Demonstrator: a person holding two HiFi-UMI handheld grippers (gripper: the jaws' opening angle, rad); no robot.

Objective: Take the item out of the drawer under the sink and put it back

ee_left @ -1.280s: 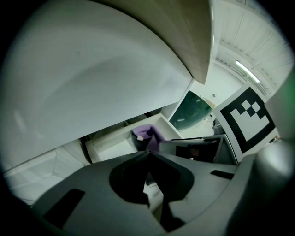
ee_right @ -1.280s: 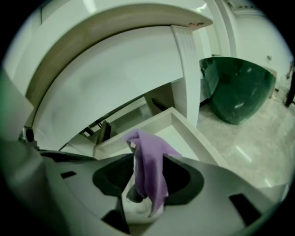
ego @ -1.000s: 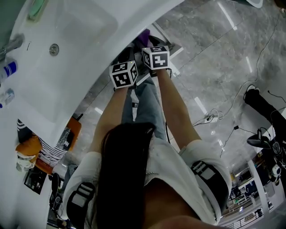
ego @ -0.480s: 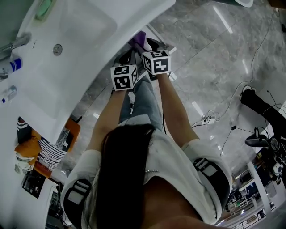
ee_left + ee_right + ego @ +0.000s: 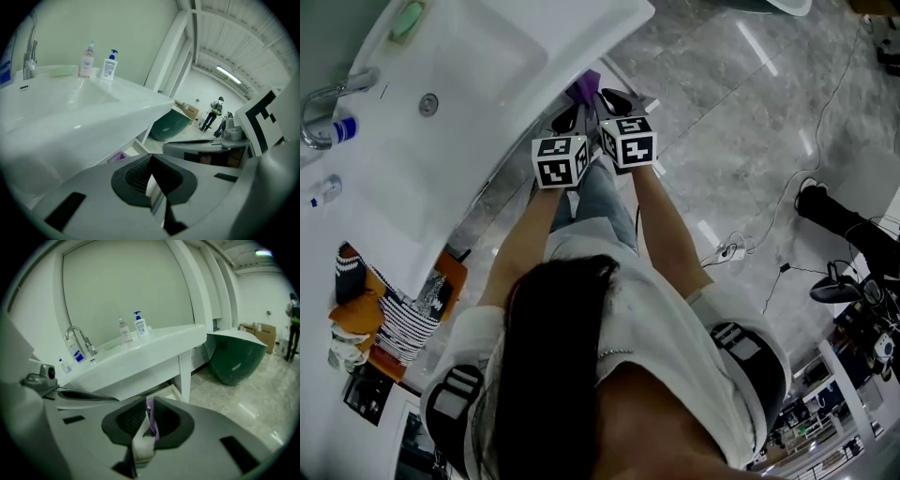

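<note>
You've got 2 grey two-jaw grippers, left gripper & right gripper; 1 thin purple-and-white packet; 1 white ceramic sink basin; 1 chrome tap; 4 plastic bottles, i.e. 2 tall dispenser bottles + 2 smaller blue-marked bottles; 1 pale green soap bar; 1 dark green tub.

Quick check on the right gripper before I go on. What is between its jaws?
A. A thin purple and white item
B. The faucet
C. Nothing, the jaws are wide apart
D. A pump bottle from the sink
A: in the right gripper view, the right gripper has its jaws, which have just been closing, pinched on a thin purple and white item.
</note>
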